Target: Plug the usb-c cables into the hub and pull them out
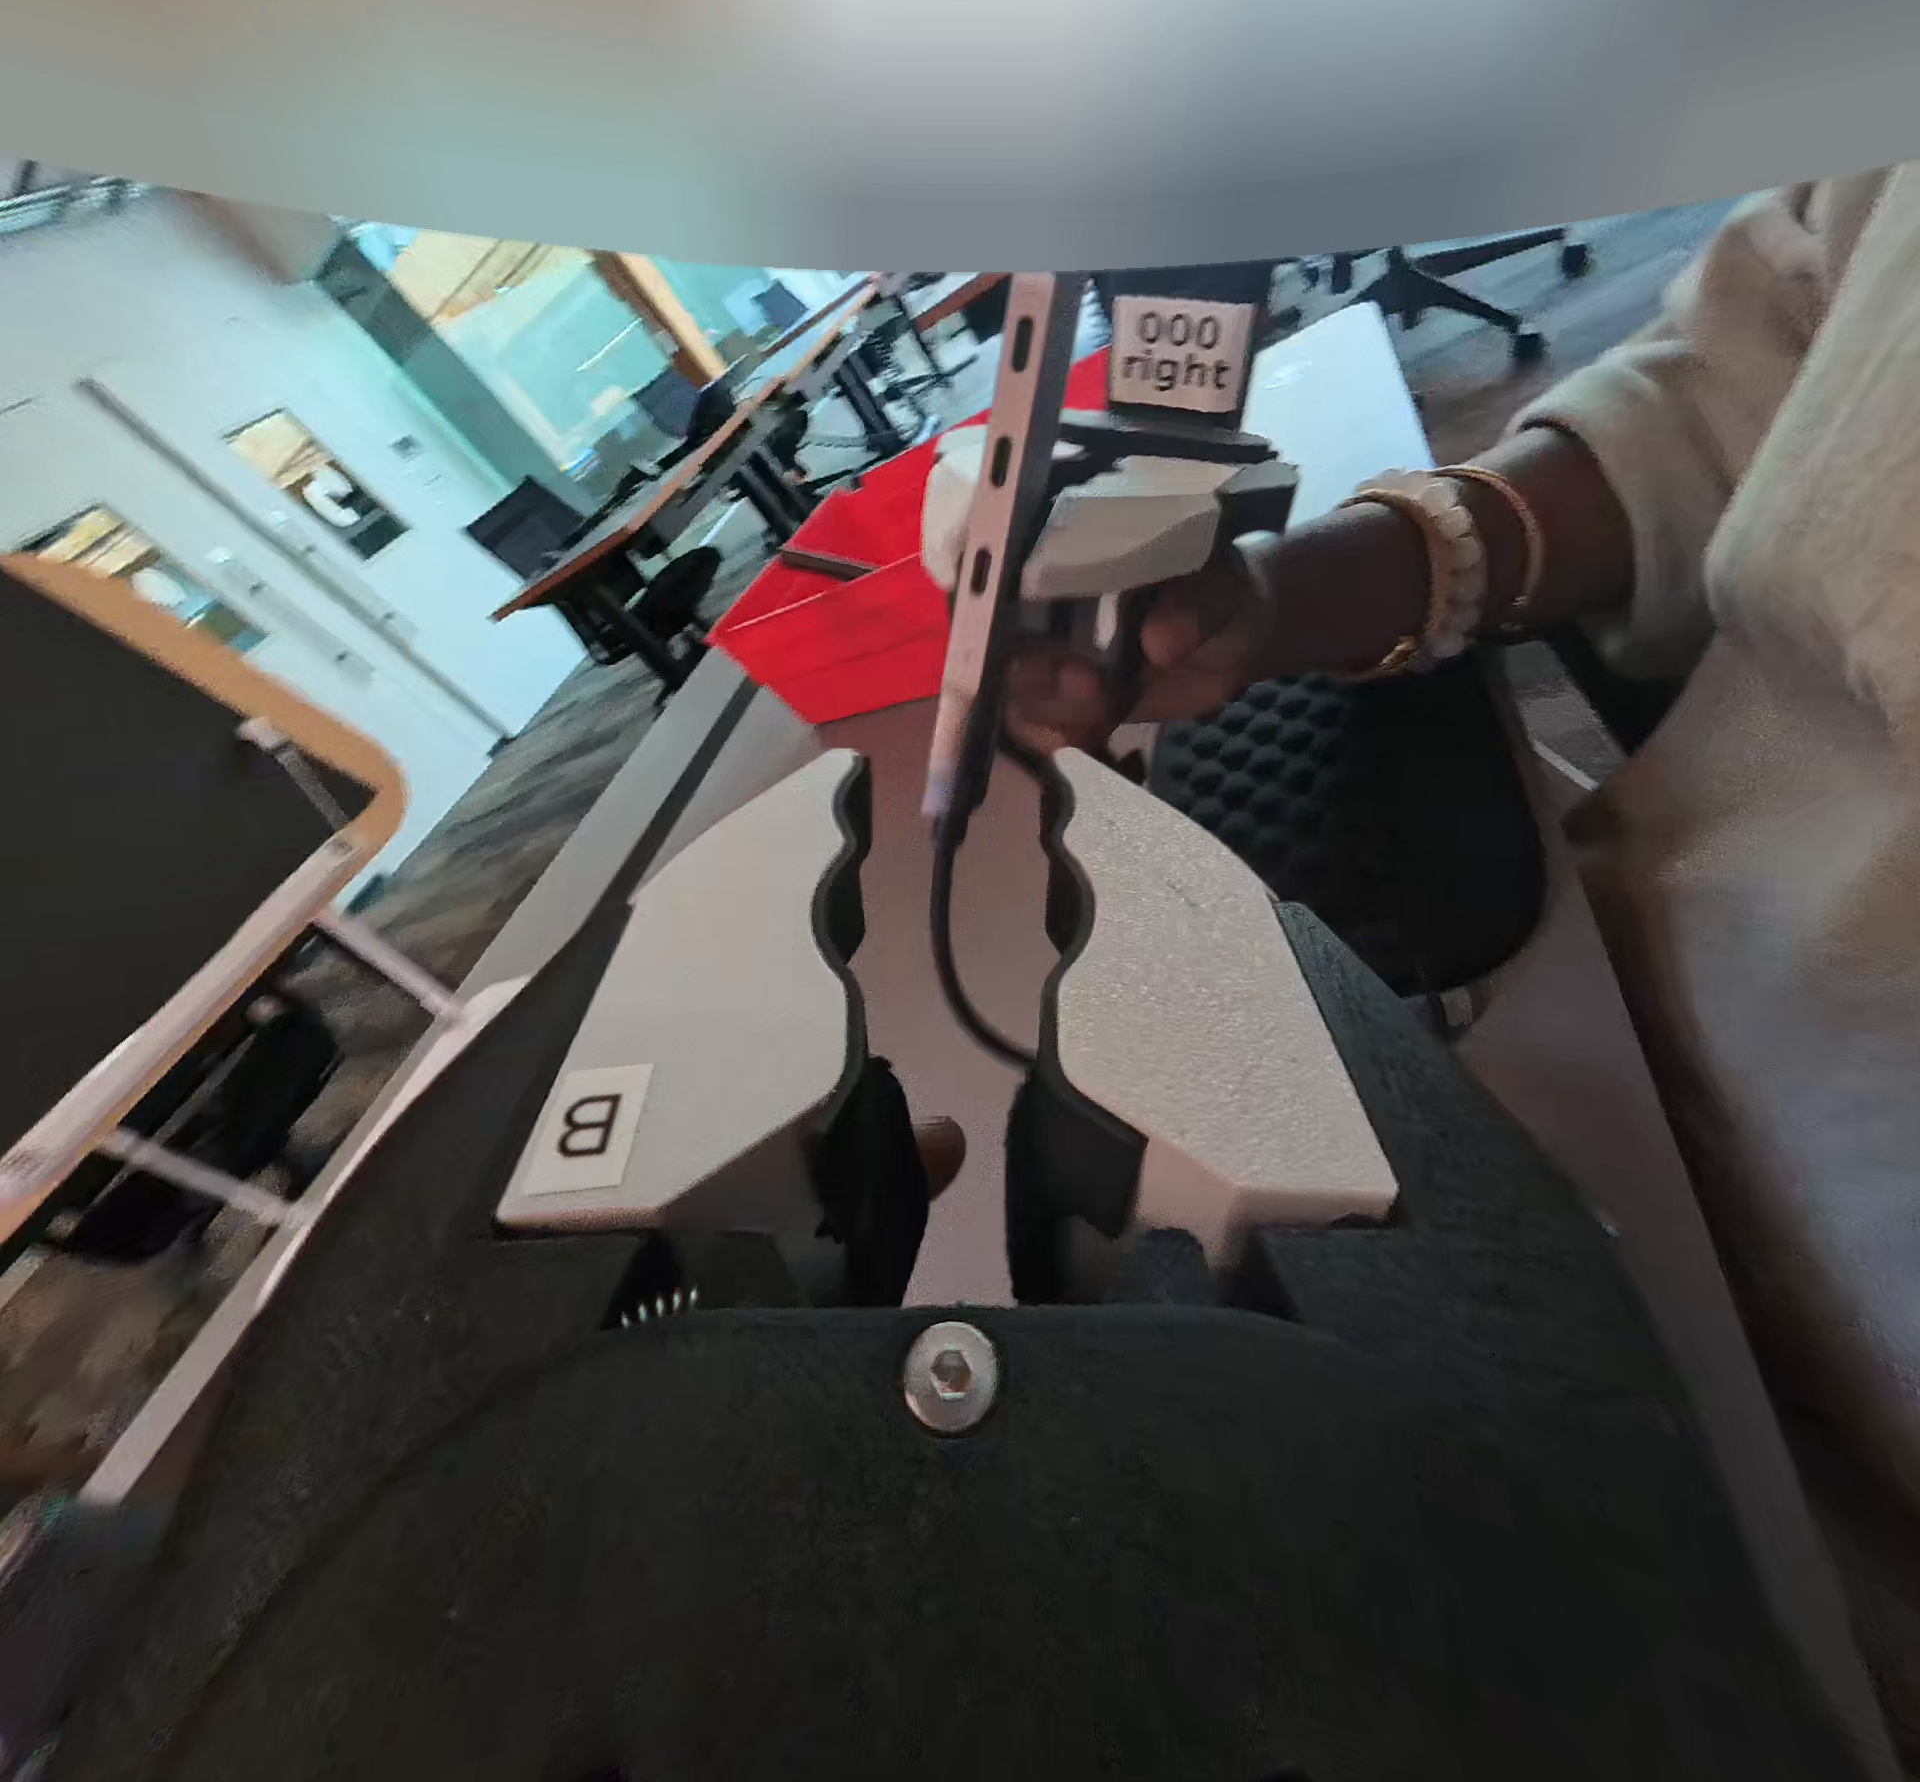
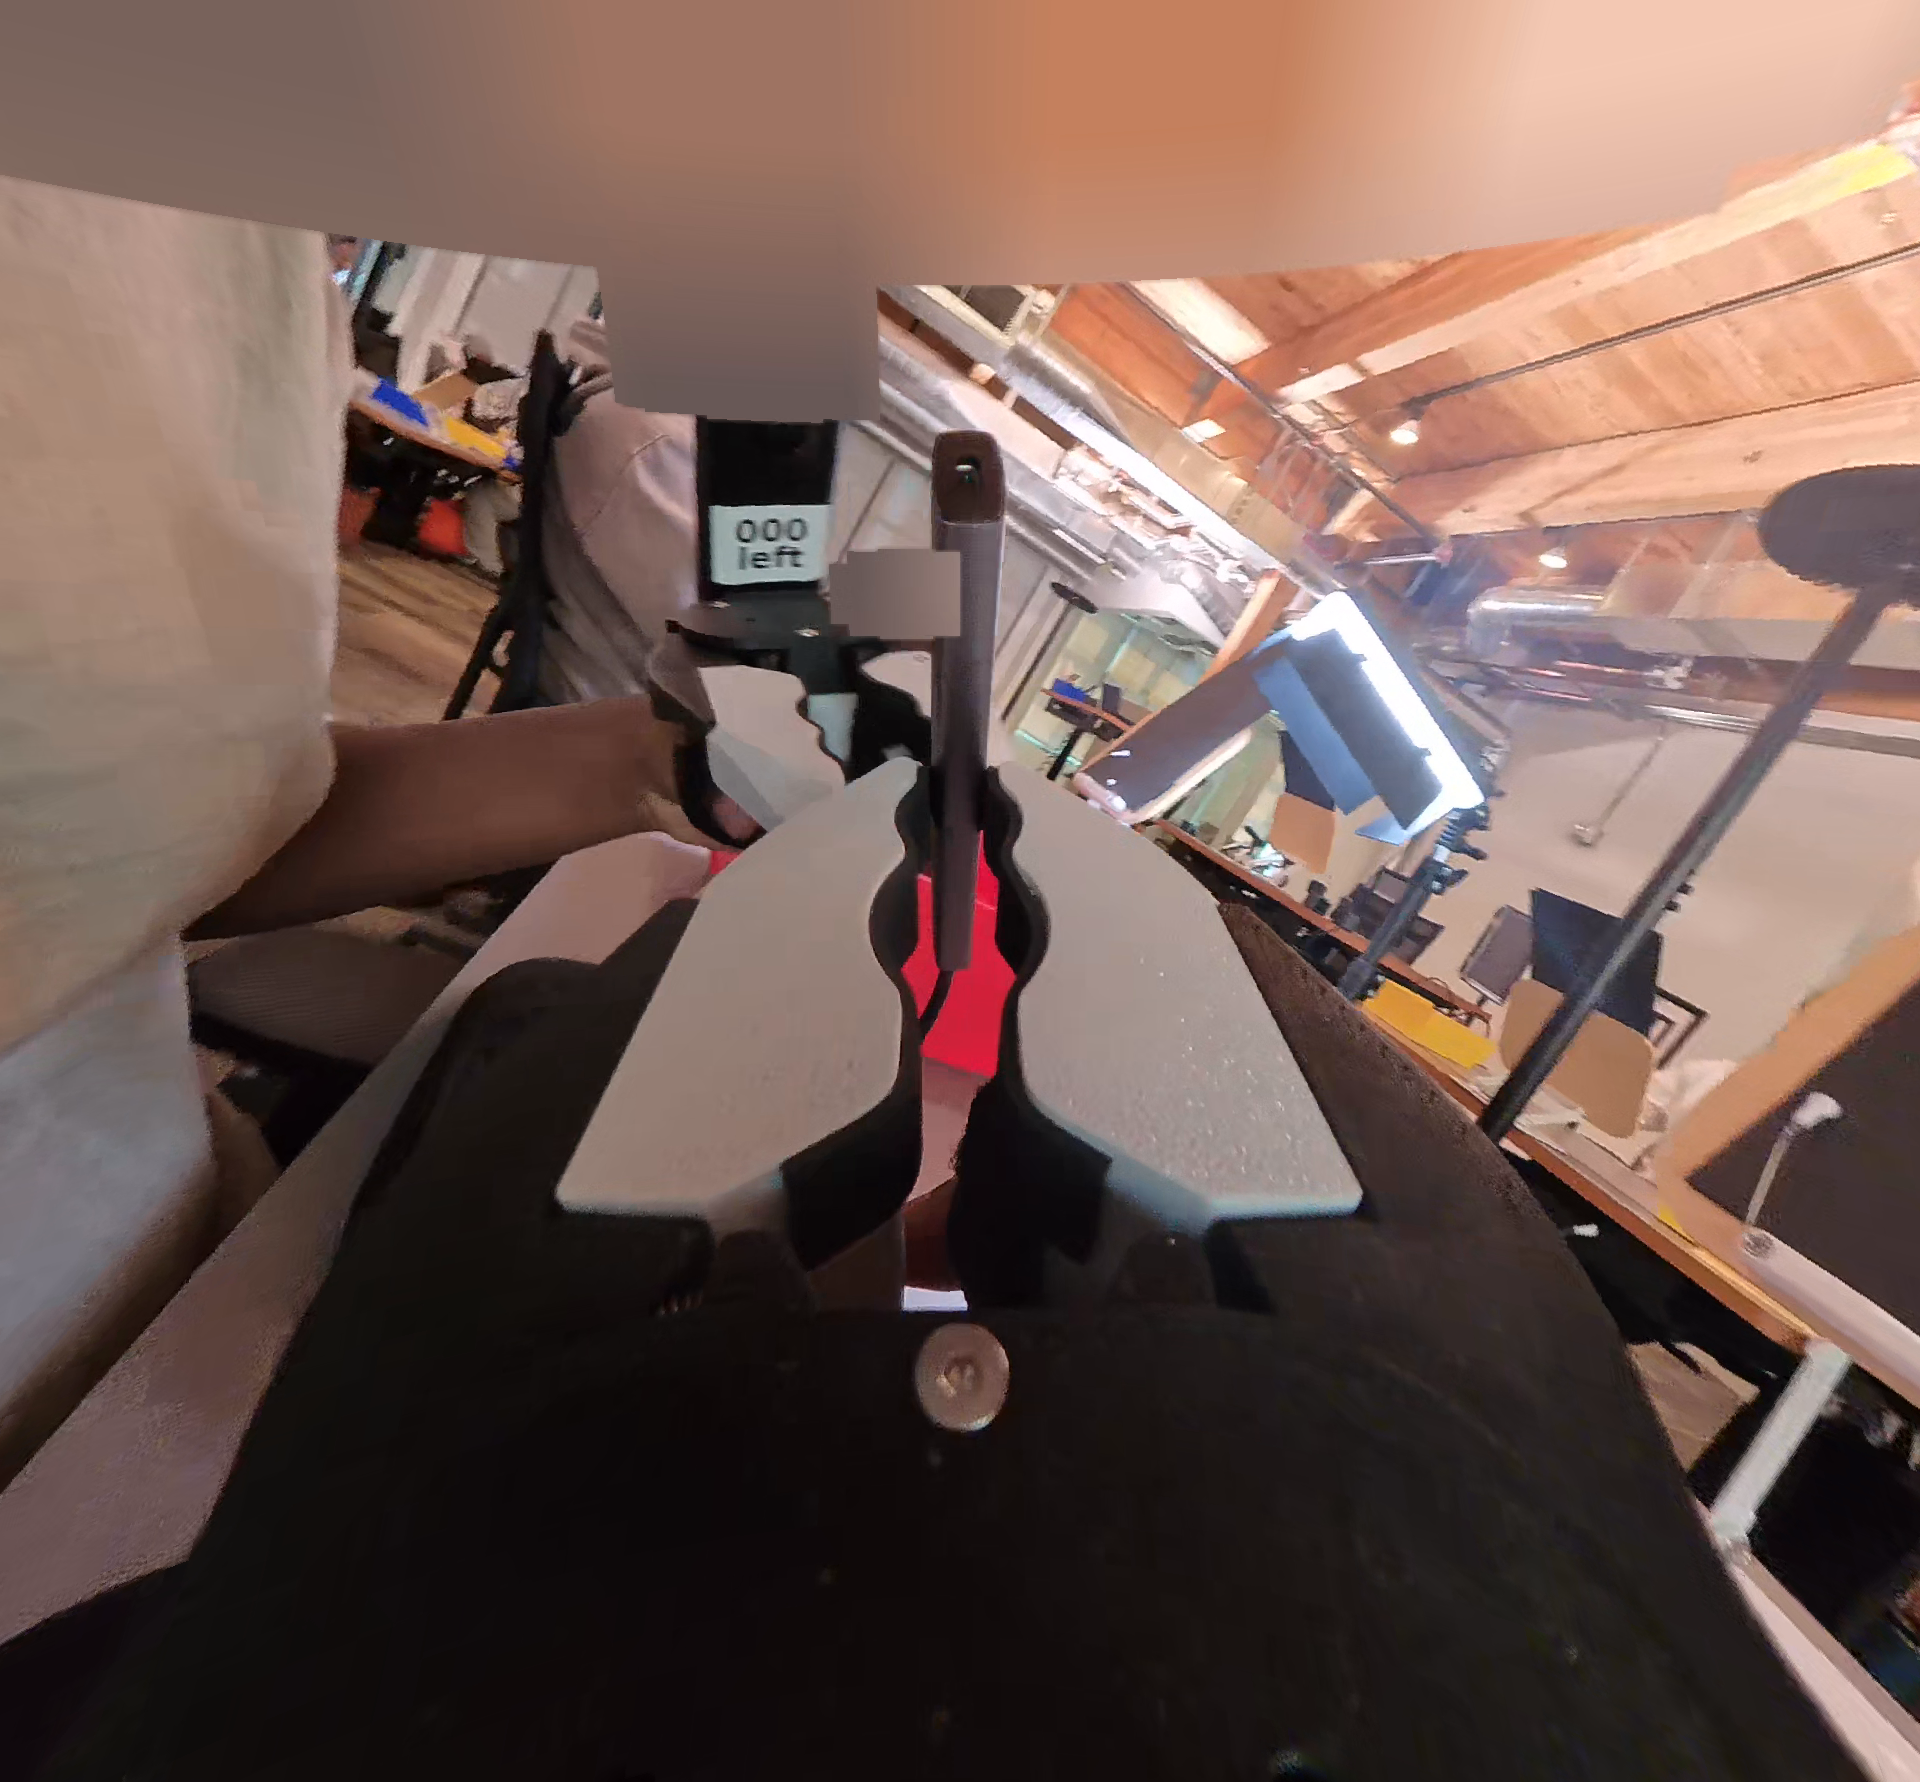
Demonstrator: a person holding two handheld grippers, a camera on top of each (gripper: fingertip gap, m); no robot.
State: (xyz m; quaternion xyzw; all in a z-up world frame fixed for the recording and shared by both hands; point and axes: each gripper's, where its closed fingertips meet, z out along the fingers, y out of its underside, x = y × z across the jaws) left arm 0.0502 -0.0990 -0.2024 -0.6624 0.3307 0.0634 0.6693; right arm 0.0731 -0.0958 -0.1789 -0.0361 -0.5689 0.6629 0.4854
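Note:
My right gripper is shut on the slim grey hub and holds it upright in the air. In the left wrist view the hub shows a row of ports on its narrow side, with the right gripper clamped around its middle. A black cable hangs from the hub's lower end. It loops down between the fingers of my left gripper, which is open just below the hub. The cable's far end is hidden behind a finger. The left gripper shows beyond the hub in the right wrist view.
A red box lies on the grey table behind the hub. A black foam pad sits to the right, under the person's braceleted wrist. A black light stand rises at the right.

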